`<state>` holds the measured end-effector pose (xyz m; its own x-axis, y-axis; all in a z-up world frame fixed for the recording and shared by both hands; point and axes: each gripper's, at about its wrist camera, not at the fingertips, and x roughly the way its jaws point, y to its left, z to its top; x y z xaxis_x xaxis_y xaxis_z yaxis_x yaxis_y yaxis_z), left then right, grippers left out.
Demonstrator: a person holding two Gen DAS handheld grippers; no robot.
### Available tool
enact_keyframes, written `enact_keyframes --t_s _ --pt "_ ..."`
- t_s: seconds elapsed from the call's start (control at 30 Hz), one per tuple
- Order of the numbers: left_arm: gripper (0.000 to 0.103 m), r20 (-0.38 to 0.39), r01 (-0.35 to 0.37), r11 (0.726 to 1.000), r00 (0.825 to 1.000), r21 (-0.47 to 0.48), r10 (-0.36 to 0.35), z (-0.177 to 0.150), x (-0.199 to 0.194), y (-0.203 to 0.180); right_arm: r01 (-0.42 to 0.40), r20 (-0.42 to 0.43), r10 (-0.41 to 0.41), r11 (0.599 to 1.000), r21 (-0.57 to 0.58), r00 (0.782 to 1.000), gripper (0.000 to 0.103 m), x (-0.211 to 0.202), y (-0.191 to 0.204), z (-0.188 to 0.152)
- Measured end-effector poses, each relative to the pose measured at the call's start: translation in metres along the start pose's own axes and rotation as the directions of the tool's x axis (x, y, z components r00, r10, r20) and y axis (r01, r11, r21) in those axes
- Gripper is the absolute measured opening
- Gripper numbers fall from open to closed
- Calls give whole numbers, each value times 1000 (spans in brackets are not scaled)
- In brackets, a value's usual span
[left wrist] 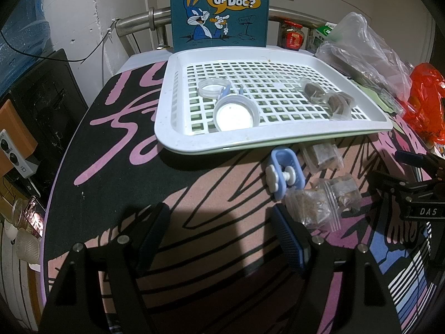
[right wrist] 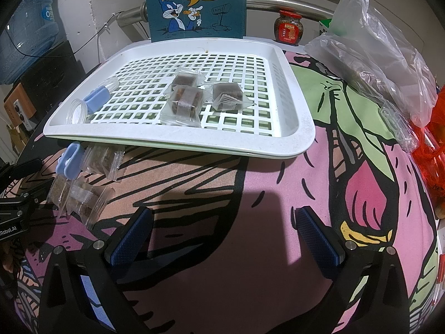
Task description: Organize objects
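Note:
A white slotted tray (left wrist: 278, 139) (right wrist: 294, 128) lies on a cartoon-print cloth. In it are a clear lidded blue piece (left wrist: 235, 114) (right wrist: 93, 98) and several clear snack packets (left wrist: 328, 97) (right wrist: 183, 103). In front of the tray lie a blue clip with white knobs (left wrist: 283, 174) (right wrist: 68, 162) and more packets (left wrist: 322, 203) (right wrist: 80, 197). My left gripper (left wrist: 219, 222) stands open over the cloth, its right finger close beside the near packets, nothing between the fingers. My right gripper (right wrist: 222, 226) is open over bare cloth, to the right of those packets.
A blue cartoon rabbit box (left wrist: 219, 8) (right wrist: 196, 2) stands behind the tray. A red-lidded jar (right wrist: 287, 27), clear plastic bags (right wrist: 375, 55) and a red bag (left wrist: 425, 105) crowd the right side. The table's left edge drops off to a water jug (right wrist: 25, 33).

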<state>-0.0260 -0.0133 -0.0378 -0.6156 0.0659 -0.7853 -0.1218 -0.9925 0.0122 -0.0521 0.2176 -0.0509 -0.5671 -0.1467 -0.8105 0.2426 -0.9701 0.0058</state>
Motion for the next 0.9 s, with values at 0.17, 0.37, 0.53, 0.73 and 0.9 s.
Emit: enact_keyframes --t_s 0.17,0.37,0.53,0.73,0.9 --pt "75 1 5 1000 1000 -3 -5 0 0 0 0 0 0 1000 0 1000 103 0 0 0" --pt "75 4 17 1000 1000 -5 -17 -1 -1 0 0 0 0 1000 0 1000 103 0 0 0" --pt "75 6 24 1000 1000 -11 -24 0 -2 1 0 0 0 1000 0 1000 103 0 0 0" --pt "75 11 49 999 999 -17 -49 -1 -4 2 0 0 0 1000 0 1000 103 0 0 0" --pt "75 21 61 998 998 5 -61 -1 -9 -4 0 0 0 1000 0 1000 103 -1 0 0"
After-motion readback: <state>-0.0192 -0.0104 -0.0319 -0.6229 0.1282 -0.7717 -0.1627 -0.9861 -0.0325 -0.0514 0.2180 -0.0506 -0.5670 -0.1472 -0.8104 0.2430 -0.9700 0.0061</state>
